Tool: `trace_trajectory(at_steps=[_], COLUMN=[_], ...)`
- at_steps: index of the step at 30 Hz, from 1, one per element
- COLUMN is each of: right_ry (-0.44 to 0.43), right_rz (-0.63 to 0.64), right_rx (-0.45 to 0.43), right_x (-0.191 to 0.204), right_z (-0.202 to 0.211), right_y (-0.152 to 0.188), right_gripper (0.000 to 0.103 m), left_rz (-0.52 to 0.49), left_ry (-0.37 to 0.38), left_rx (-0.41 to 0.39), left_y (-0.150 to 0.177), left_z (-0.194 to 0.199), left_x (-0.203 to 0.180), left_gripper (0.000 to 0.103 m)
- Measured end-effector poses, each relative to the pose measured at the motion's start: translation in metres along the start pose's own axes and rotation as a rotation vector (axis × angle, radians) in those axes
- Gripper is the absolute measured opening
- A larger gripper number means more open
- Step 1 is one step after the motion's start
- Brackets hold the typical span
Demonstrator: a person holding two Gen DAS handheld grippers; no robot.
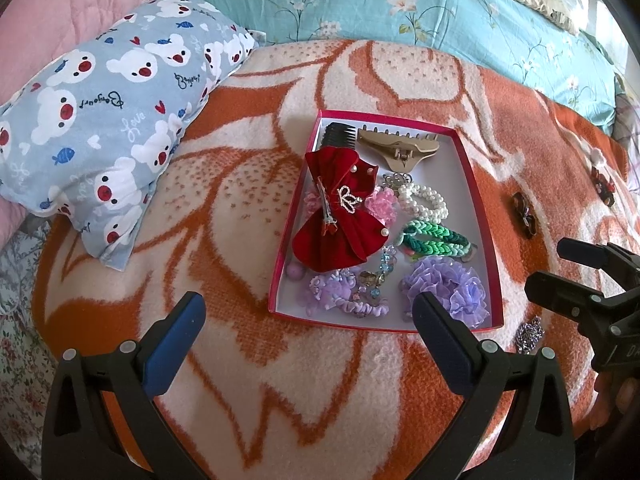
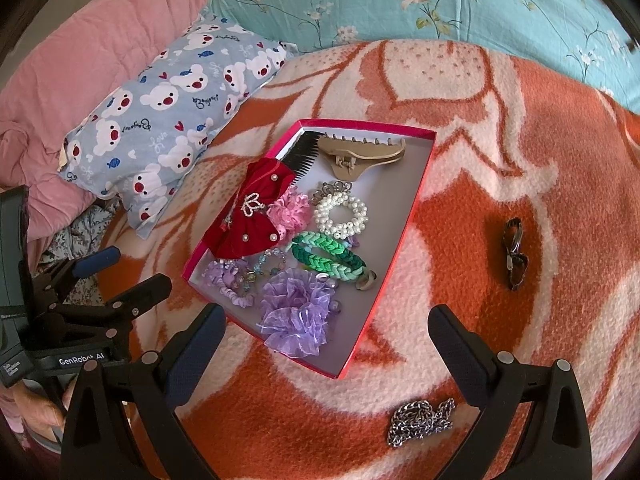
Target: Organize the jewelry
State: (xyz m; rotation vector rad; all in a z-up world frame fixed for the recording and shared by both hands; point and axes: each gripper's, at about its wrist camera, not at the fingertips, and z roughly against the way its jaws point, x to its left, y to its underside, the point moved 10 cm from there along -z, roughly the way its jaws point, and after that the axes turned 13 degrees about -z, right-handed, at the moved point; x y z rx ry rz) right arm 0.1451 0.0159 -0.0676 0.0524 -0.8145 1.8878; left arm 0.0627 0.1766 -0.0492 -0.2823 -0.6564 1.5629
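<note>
A: Biggest thing first: the bed is covered by an orange and cream blanket (image 2: 500, 152). Far beyond both sets of fingers lie a teal floral quilt (image 2: 400, 8), a pink quilt (image 2: 80, 40) and a bear-print pillow (image 1: 104, 120).

B: And the box?

A: The red-rimmed box (image 1: 476, 184) sits on the blanket straight ahead of the left gripper (image 1: 308, 316). The tip of that gripper's right finger overlaps the box's near edge in its own view. From the right gripper (image 2: 324, 328), the box lies ahead, with its near corner between the fingertips.

B: What's inside?

A: A red velvet bow (image 1: 340, 216) with a small crown charm, a tan claw clip (image 2: 360, 156) at the far end, a black comb (image 2: 304, 156), a purple organza scrunchie (image 2: 296, 312) nearest the fingers, a green braided band (image 2: 324, 256), and a pearl bracelet (image 2: 340, 216).

B: Anything still outside?

A: A silver chain (image 2: 420, 420) lies on the blanket between the right gripper's fingers, nearer the right one. A dark brown clip (image 2: 514, 252) rests ahead and to the right of them, well apart from the box.

B: And the fingers?

A: Both pairs stand spread wide, holding nothing.
</note>
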Motion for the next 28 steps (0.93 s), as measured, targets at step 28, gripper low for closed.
trace_trajectory(at_steps=[28], right_ry=[0.007], right_rz=[-0.037], right_rx=[0.006], right_x=[-0.017], right_z=[-0.018], right_y=[0.001], right_gripper=[0.102], left_rz=[-0.004], left_ry=[0.001], left_rx=[0.025], left_y=[-0.004], left_z=[-0.02], left_x=[-0.008], left_gripper=[0.103])
